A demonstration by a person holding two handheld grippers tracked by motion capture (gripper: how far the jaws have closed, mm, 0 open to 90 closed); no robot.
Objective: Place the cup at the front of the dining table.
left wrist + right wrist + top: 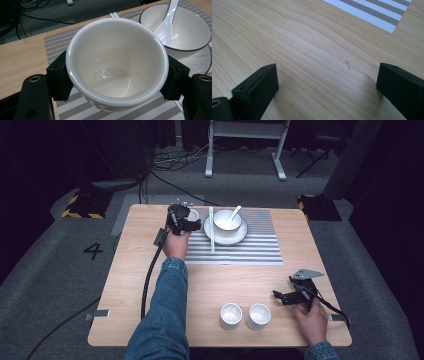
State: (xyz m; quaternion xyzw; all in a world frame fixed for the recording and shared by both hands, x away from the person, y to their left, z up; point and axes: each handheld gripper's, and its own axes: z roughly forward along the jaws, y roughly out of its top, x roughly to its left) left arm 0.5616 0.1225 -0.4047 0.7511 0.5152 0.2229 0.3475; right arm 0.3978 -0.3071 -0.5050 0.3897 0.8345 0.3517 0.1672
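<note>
Dark studio floor and cables surround a pale wooden table (150, 285) with a striped placemat (250, 251) at its far side. On that mat's far left corner the left gripper (181, 216) has its jaws pressed against opposite sides of a white ceramic cup (117, 62), pinching it just below the rim. Seen from the left gripper view, the cup stands close to upright, mouth open upward and empty, its axis vertical, its base at or just above the mat; I cannot tell if it touches. Just to its right sit a plate (241, 236) bearing a brown-rimmed bowl (192, 27) with a white spoon (168, 26), and chopsticks (211, 227) lie between cup and plate. The right gripper (286, 296) rests spread and empty near the table's near right, beside two more white cups (245, 316); these lie just to its left, so it is the nearer hand for them
</note>
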